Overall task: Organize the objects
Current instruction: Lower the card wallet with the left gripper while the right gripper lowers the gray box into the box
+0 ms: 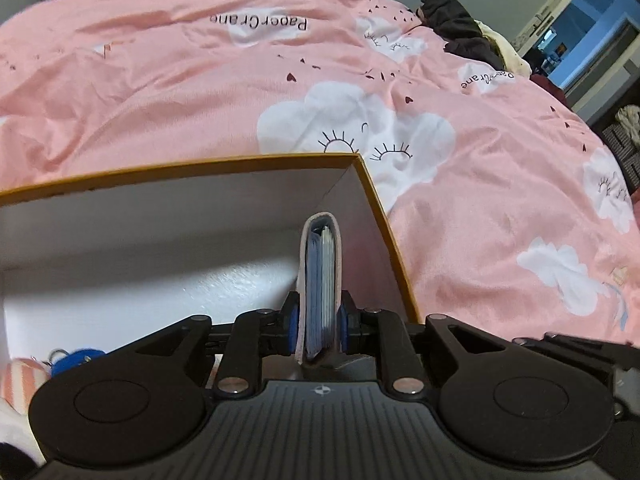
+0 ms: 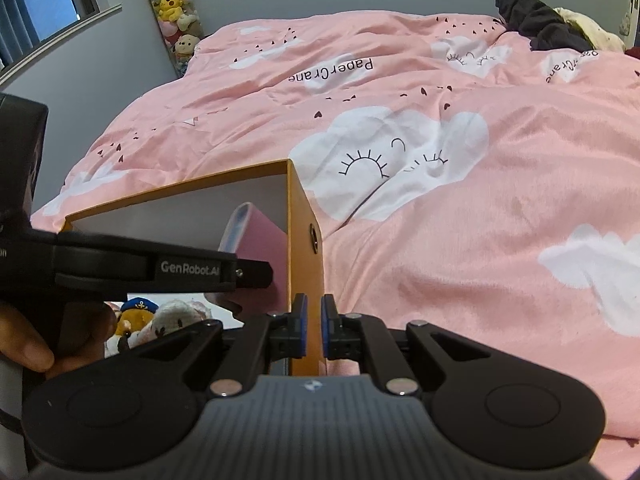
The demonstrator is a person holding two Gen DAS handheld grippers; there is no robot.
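Note:
An orange box (image 1: 394, 240) with a white inside stands on the pink bed; it also shows in the right wrist view (image 2: 304, 216). My left gripper (image 1: 319, 320) is shut on a pink wallet (image 1: 320, 264) with blue cards, held upright inside the box near its right wall. The wallet (image 2: 256, 240) and the left gripper's side (image 2: 160, 268) show in the right wrist view. My right gripper (image 2: 314, 320) is shut on the box's right wall, one pad on each side. Plush toys (image 2: 160, 324) lie in the box bottom.
The pink cloud-print duvet (image 2: 480, 240) covers the bed all around. Dark clothes (image 1: 460, 28) lie at its far end. A striped toy and a blue keyring (image 1: 76, 360) sit in the box's left part. A plush-toy hanger (image 2: 176, 8) hangs on the wall.

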